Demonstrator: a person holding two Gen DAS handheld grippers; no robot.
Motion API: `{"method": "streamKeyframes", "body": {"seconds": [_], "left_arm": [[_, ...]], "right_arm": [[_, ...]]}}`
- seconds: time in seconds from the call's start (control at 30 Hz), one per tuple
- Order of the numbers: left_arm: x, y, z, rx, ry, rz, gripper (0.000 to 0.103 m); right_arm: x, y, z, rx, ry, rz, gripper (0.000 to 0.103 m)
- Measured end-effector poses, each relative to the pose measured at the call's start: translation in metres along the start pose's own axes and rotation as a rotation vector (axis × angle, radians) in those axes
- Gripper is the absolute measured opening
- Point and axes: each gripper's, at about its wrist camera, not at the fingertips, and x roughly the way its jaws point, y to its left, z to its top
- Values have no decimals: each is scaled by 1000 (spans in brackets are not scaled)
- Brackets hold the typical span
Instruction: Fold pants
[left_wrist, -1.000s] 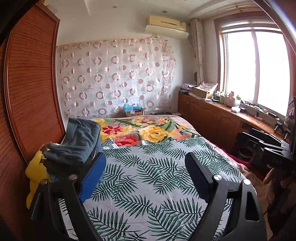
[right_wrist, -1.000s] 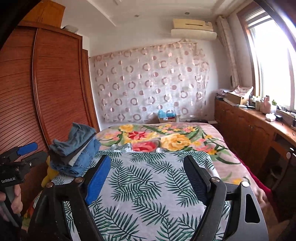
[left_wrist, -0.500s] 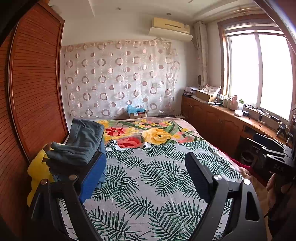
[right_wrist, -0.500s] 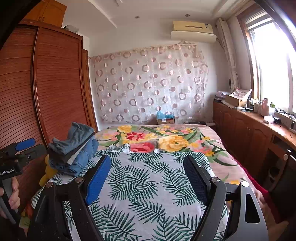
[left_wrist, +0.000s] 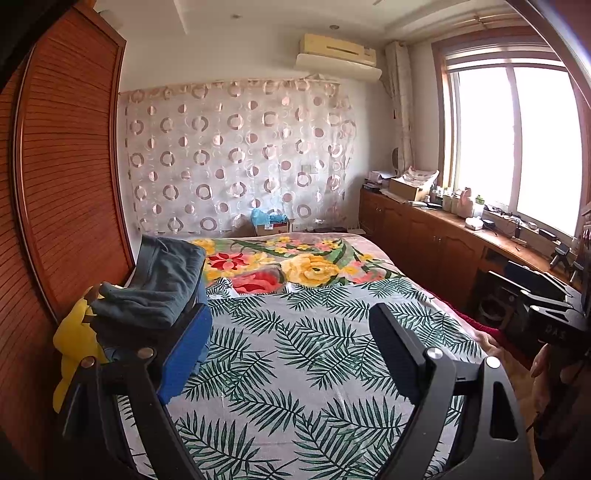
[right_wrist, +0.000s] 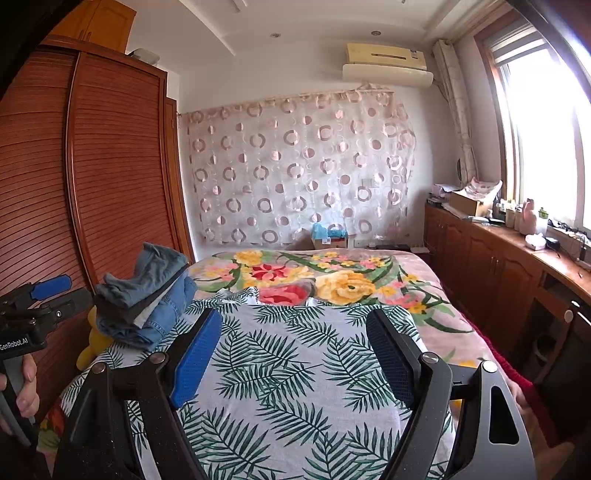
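A pile of folded pants (left_wrist: 159, 280) in grey, dark and blue denim sits on the left side of the bed, by the wardrobe; the same pile (right_wrist: 147, 295) shows in the right wrist view. My left gripper (left_wrist: 291, 332) hovers open over the palm-leaf sheet (left_wrist: 295, 354), its blue pad just right of the pile, with nothing between its fingers. Over the same sheet (right_wrist: 291, 369) my right gripper (right_wrist: 295, 339) is open and empty too. Each gripper appears at the edge of the other's view: the left gripper (right_wrist: 68, 291) and the right gripper (left_wrist: 539, 291), both held in a hand.
A yellow plush toy (left_wrist: 74, 339) lies under the pile. A floral blanket (left_wrist: 295, 262) covers the far half of the bed. A slatted wooden wardrobe (left_wrist: 62, 184) stands close on the left. Wooden cabinets (left_wrist: 424, 240) with clutter run under the window on the right.
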Motion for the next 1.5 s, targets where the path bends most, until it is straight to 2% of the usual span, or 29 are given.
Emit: {"method": "streamKeyframes", "body": {"seconds": [1.5], "left_arm": [[1, -4, -2, -6, 2, -9, 87]], "right_arm": [[1, -5, -2, -2, 1, -1, 82]]}}
